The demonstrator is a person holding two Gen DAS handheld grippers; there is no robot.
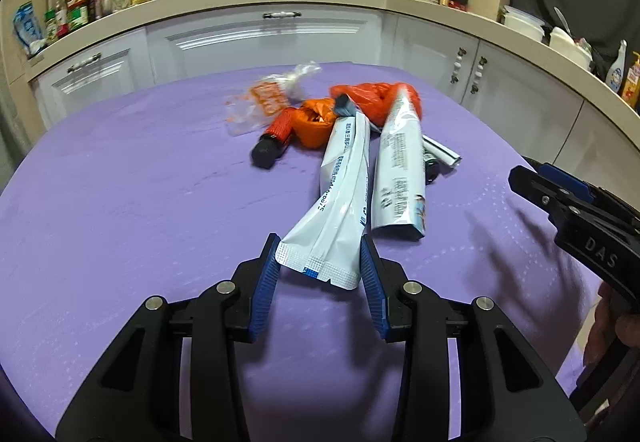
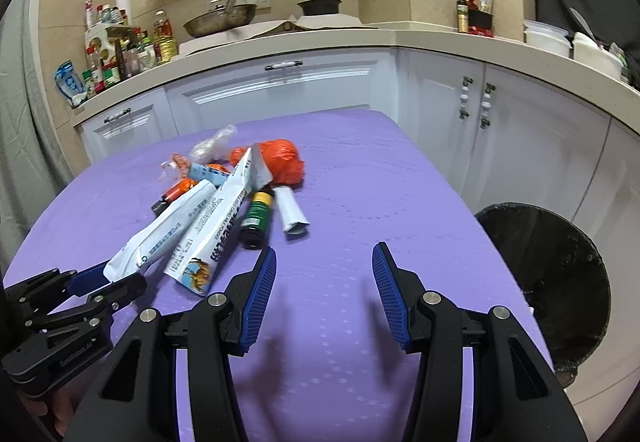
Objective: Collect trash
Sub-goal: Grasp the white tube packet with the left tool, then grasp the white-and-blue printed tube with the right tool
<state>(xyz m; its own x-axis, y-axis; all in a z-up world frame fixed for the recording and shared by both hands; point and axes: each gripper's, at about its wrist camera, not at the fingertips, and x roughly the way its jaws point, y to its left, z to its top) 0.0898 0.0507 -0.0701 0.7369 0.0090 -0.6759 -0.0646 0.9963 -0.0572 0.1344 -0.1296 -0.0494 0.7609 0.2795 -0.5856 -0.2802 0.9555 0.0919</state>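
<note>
Trash sits heaped mid-tabletop (image 1: 120, 202), w/ the black bin (image 2: 560, 282) off the right edge, so each piece needs a pick then a carry over. Left claw (image 1: 319, 258) comes in low, angled down at the pile's near side; its blue pads bracket the sealed end of the white sachet (image 1: 340, 186), touching both edges, so it looks gripped. The sachet's far end lies on the pile beside the longer white pouch (image 1: 400, 170). Right claw (image 2: 324, 270) hovers above bare purple cloth btwn pile & bin, jaws apart, nothing in them, also tilted down, prob. waiting its turn.
</note>
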